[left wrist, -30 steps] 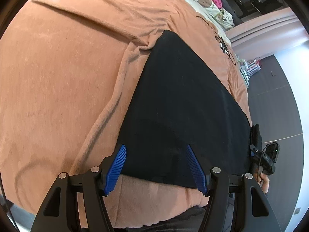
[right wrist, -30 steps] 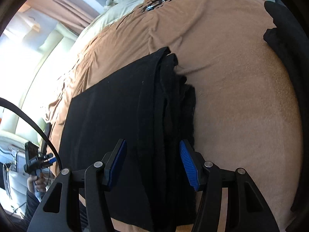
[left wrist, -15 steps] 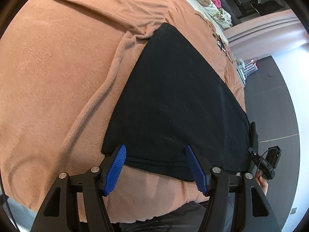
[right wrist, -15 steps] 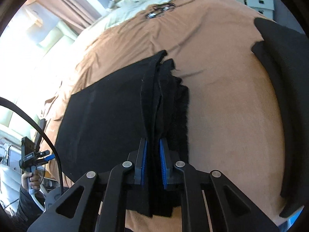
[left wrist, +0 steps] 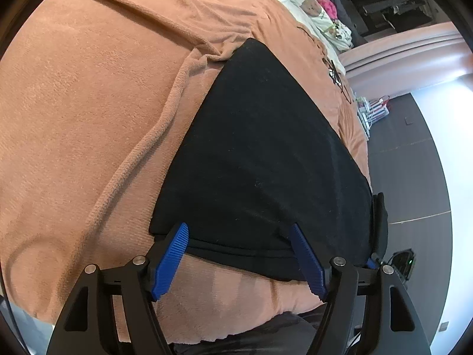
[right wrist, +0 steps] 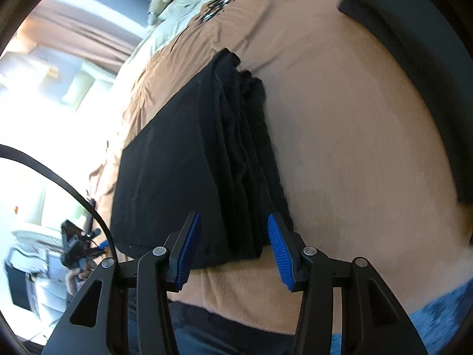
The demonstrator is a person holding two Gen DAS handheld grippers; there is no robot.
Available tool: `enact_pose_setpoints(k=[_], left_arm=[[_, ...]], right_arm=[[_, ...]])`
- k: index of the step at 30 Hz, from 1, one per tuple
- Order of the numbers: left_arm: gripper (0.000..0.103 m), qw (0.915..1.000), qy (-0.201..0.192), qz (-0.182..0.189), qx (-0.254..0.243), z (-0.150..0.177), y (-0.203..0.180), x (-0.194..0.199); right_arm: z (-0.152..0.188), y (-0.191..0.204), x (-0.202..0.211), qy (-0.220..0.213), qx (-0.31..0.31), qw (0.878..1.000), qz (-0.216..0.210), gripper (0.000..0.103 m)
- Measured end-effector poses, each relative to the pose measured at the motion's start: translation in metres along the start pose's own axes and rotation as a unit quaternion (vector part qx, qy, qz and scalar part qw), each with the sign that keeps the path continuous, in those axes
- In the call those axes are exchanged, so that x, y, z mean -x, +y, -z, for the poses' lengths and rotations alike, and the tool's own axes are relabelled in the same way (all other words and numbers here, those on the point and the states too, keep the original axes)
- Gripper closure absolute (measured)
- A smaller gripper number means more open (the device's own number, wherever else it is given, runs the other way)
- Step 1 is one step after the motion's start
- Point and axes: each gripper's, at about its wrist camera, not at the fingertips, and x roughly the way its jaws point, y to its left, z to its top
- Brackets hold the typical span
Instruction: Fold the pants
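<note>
Black folded pants (left wrist: 260, 159) lie flat on a peach blanket (left wrist: 88, 103). My left gripper (left wrist: 239, 233) hovers at their near edge. Its jaws are opening, with the hem between the blue pads (left wrist: 174, 254) and no pad pressing on it. In the right wrist view the pants (right wrist: 177, 162) show their stacked, layered side (right wrist: 251, 162) on the right. My right gripper (right wrist: 233, 219) straddles the near end of that stack. Its jaws are opening too, and the pads (right wrist: 280, 248) stand off the cloth.
Another dark garment (right wrist: 414, 44) lies at the blanket's far right. A black cord (right wrist: 218, 3) rests on the blanket's far end, with pillows and soft toys (left wrist: 319, 9) beyond. Dark floor (left wrist: 414, 162) runs past the bed's right edge. A hand holds the other gripper (right wrist: 77, 245).
My right gripper closed on the pants' layered edge half a second ago and has since let go and drawn back slightly. The left jaws stand a little wider.
</note>
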Motion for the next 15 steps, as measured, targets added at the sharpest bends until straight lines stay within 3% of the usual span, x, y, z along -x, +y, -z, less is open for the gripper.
enact_pose_setpoints(k=[3, 10, 15], left_arm=[[0.029, 1.0, -0.003, 0.003, 0.003, 0.001, 0.001, 0.001], [0.029, 0.9998, -0.009, 0.013, 0.011, 0.004, 0.008, 0.008], [0.029, 0.9995, -0.018, 0.017, 0.021, 0.003, 0.014, 0.017]], right_arm=[[0.01, -0.012, -0.003, -0.004, -0.023, 1.0, -0.004, 0.058], [0.022, -0.032, -0.008, -0.007, -0.061, 0.996, -0.069, 0.058], [0.023, -0.031, -0.005, -0.015, -0.045, 0.998, -0.049, 0.059]])
